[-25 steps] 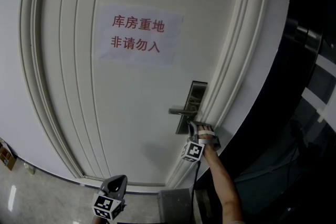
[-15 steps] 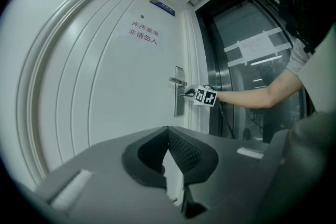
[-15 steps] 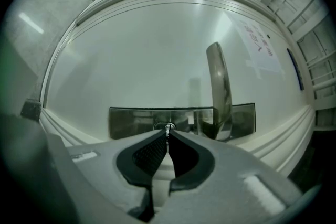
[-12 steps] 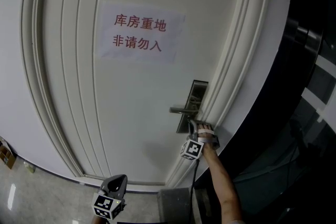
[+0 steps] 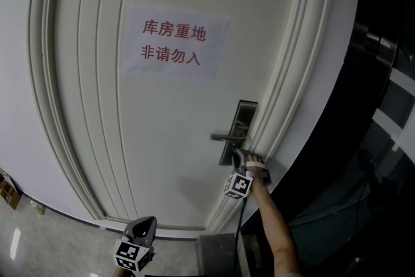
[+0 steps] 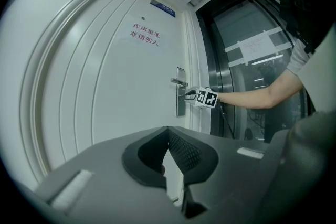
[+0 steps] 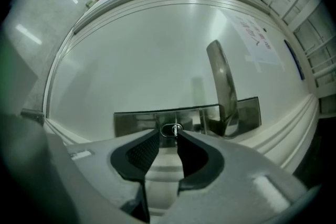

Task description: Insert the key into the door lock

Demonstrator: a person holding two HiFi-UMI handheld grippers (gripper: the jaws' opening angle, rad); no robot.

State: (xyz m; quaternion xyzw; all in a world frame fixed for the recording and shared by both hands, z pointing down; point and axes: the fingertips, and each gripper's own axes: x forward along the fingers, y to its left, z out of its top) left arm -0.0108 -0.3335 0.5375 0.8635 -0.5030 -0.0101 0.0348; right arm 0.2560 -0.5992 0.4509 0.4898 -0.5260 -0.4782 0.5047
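A white door (image 5: 162, 139) carries a steel lock plate (image 5: 243, 115) with a lever handle (image 5: 225, 137). My right gripper (image 5: 237, 154) is at the plate just below the handle, held level. In the right gripper view a small silver key (image 7: 175, 130) sticks out of the lock plate (image 7: 139, 122) right at the tips of the right gripper (image 7: 168, 137). Its jaws have just been opening, and a gap shows on each side of the key. My left gripper (image 5: 147, 222) hangs low and far from the door. It is shut and empty in the left gripper view (image 6: 168, 130).
A paper notice (image 5: 172, 43) with red characters is taped to the door above the lock. Moulded door frame (image 5: 285, 94) runs along the right of the lock, with dark glass (image 5: 382, 139) beyond it. Polished floor (image 5: 39, 237) lies at lower left.
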